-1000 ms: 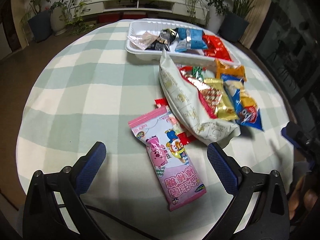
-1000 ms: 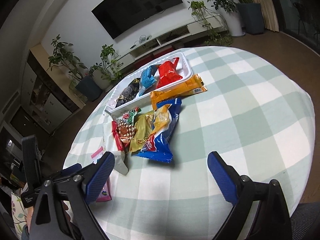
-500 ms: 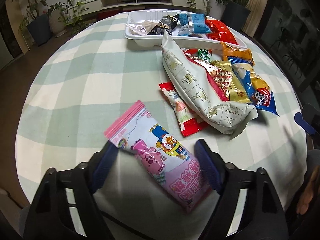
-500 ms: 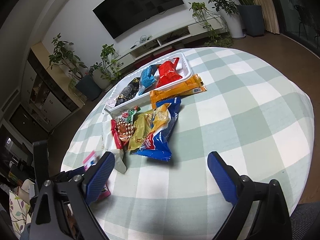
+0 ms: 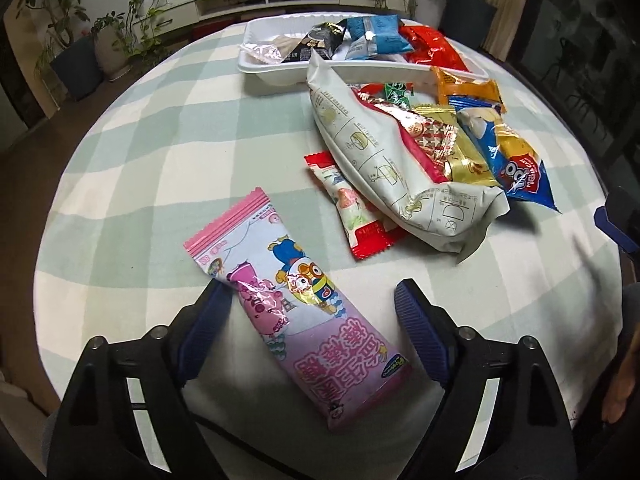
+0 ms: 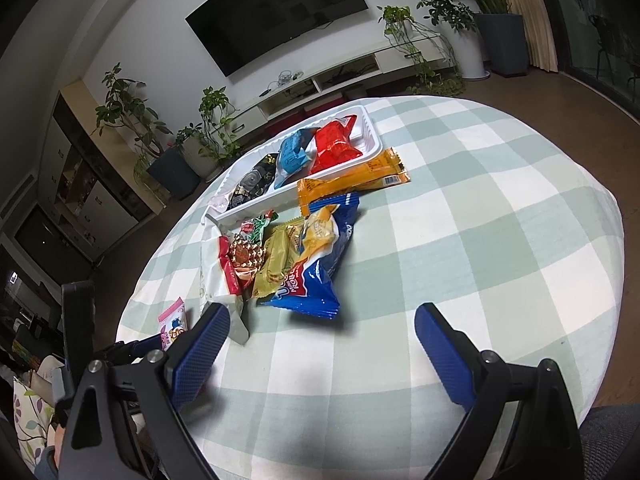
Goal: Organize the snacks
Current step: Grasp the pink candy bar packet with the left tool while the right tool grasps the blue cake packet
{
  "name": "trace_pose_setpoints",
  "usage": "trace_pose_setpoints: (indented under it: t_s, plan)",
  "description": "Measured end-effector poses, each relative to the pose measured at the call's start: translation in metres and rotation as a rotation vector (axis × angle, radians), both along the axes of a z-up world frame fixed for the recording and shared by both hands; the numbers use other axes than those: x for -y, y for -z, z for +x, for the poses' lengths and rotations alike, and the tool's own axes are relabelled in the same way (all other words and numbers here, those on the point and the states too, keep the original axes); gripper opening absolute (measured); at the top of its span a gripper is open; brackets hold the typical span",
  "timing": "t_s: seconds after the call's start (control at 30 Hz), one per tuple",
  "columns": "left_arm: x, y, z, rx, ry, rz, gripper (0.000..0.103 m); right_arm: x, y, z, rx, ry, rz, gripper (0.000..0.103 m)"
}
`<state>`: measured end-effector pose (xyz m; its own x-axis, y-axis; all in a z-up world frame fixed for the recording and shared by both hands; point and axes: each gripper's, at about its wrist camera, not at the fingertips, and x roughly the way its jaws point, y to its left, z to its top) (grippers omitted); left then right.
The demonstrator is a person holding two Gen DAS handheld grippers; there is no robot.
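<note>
A pink cartoon snack packet [image 5: 298, 300] lies slantwise between the fingers of my left gripper [image 5: 308, 320]. The jaws have narrowed around it; the left finger touches it, and a gap shows at the right finger. A corner of the packet shows in the right wrist view [image 6: 173, 320]. A pile of snacks lies beyond: a white bag [image 5: 376, 152], a red-edged packet [image 5: 356, 208], a gold packet [image 5: 460, 140], a blue packet [image 5: 516, 164]. A white tray [image 5: 256, 65] with several snacks stands at the far side. My right gripper [image 6: 320, 344] is open and empty above the cloth.
The round table has a green-and-white checked cloth [image 6: 480, 220]. An orange packet [image 6: 352, 184] lies beside the tray [image 6: 372, 136]. Plants, a TV and a low cabinet stand behind the table. The left gripper's body [image 6: 80, 320] shows at the right wrist view's left edge.
My left gripper has moved down over the pink packet and its jaws have narrowed around it. The right gripper has barely moved and stays open.
</note>
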<state>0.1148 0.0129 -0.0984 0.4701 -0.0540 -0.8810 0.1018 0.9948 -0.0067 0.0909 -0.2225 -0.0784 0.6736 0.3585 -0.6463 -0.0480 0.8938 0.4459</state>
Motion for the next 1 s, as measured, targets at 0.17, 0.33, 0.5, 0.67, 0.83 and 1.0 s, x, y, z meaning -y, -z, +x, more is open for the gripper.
trace_pose_setpoints:
  t_s: [0.17,0.33,0.5,0.67,0.83,1.0]
  plan:
    - [-0.014,-0.005,0.0,-0.003,0.033,-0.011,0.051,0.0,0.001,0.0,-0.003,0.001,0.003,0.096]
    - [-0.026,-0.009,0.0,-0.014,0.058,-0.015,0.03,0.001,0.001,-0.001,-0.002,0.0,0.001,0.095]
    - [-0.023,-0.009,-0.003,-0.012,0.097,0.027,0.027,0.001,0.002,-0.001,-0.01,-0.002,-0.01,0.095]
    - [-0.022,-0.01,-0.004,-0.009,0.118,0.034,0.024,0.002,-0.005,0.003,-0.015,-0.001,-0.043,0.094]
    - [-0.025,-0.011,-0.01,-0.003,0.124,0.018,0.023,0.0,-0.008,0.019,-0.061,-0.027,-0.09,0.088]
    - [-0.03,-0.011,-0.014,-0.001,0.125,-0.007,0.023,-0.001,-0.026,0.054,-0.026,-0.099,-0.21,0.087]
